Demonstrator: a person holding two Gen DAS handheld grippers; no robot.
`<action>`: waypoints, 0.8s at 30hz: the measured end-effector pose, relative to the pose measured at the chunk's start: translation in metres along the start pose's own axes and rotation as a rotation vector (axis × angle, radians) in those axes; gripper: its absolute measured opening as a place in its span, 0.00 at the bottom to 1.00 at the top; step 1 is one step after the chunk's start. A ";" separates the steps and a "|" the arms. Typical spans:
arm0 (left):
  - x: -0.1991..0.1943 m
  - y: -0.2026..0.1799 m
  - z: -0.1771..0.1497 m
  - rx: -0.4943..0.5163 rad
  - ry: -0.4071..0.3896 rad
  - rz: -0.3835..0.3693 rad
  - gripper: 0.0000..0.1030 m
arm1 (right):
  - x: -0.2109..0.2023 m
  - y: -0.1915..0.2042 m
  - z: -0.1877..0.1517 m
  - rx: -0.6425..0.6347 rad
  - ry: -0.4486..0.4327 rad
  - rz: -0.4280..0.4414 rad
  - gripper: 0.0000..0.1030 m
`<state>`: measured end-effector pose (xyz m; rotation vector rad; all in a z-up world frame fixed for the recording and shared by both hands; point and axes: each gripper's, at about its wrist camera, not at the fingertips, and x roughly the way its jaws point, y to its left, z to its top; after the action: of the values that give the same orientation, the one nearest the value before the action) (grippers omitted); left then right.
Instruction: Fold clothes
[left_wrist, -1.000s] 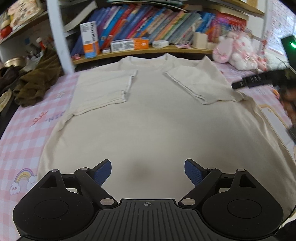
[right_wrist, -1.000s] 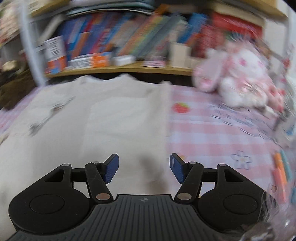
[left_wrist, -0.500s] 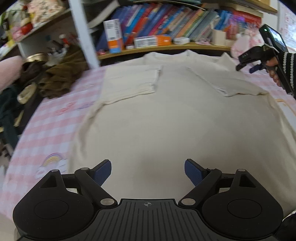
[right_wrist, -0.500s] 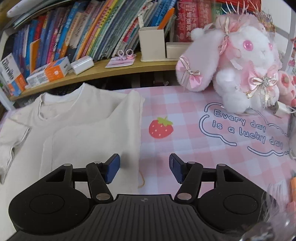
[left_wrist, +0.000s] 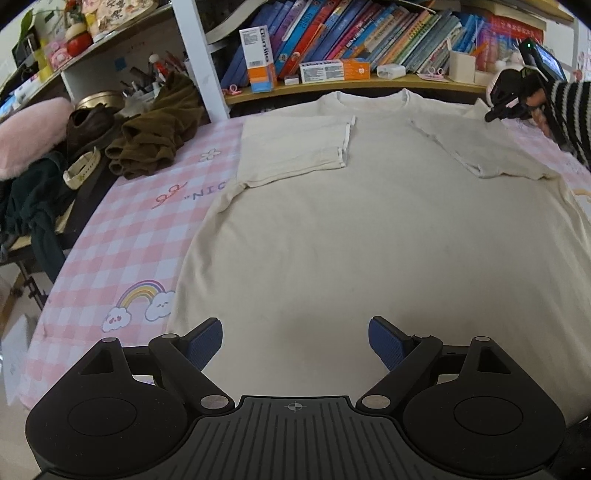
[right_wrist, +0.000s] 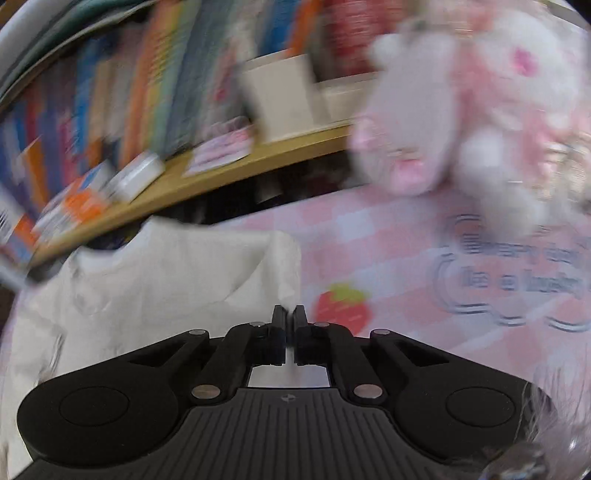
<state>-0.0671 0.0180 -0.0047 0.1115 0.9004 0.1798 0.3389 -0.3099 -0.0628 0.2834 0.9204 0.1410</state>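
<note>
A cream T-shirt lies flat on the pink checked tablecloth, both sleeves folded inward. My left gripper is open and empty, just above the shirt's bottom hem. My right gripper is shut at the shirt's right shoulder edge; the view is blurred, so I cannot see whether cloth is pinched between the fingers. It also shows in the left wrist view, held by a hand at the shirt's far right shoulder.
A shelf of books runs along the back. A brown garment and dark clothes lie at the left. A pink plush rabbit sits at the back right. The table's left edge is near.
My right gripper has closed at the shirt's right shoulder edge and its view is now blurred by motion. My left gripper has drawn back and leftward, staying open.
</note>
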 end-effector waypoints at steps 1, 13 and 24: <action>0.000 0.000 -0.001 0.005 0.000 0.001 0.86 | 0.001 -0.007 0.001 0.038 -0.002 -0.015 0.03; 0.015 -0.002 0.012 -0.012 -0.029 -0.072 0.86 | -0.090 -0.019 -0.052 -0.200 -0.038 0.039 0.35; 0.015 -0.002 0.017 -0.216 -0.045 -0.079 0.86 | -0.115 -0.010 -0.142 -0.346 0.035 0.008 0.09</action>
<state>-0.0442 0.0189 -0.0062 -0.1206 0.8343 0.1989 0.1560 -0.3212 -0.0588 -0.0363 0.9125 0.3096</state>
